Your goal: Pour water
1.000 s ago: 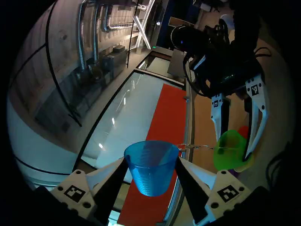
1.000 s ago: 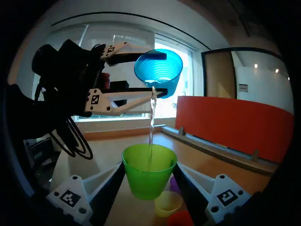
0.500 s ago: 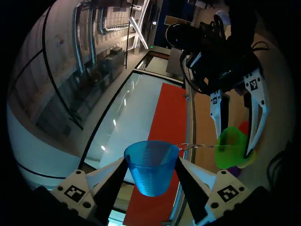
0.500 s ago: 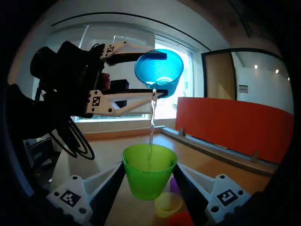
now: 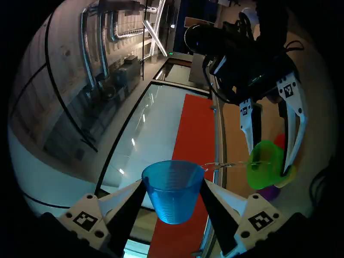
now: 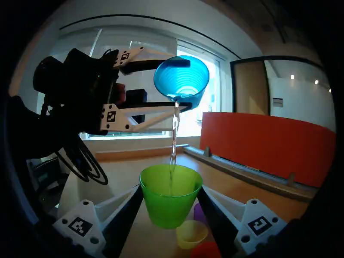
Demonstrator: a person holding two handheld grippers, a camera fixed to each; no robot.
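Above grn cup (image 6: 170, 202) | blue cup (image 6: 181, 79) tipped | water (image 6: 174, 124) pouring in

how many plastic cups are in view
5: translucent blue plastic cup tilted on top, green plastic cup below it, then yellow cup, purple cup and red cup beneath; others may be hidden.

No word or number here can be read from where I stand. The nearest thing to a sign is the black-and-white square markers (image 5: 84, 219) on the white fingers of the left tongs (image 5: 172, 189) and the right tongs (image 6: 170, 193) (patterns, not letters). A small grey plate (image 6: 277, 100) sits on the far wall (image 6: 301, 92), too small to make out. The blue cup (image 5: 173, 198) shows faint rings on its side and the green cup (image 6: 170, 206) a plain one, with no legible figures on either.
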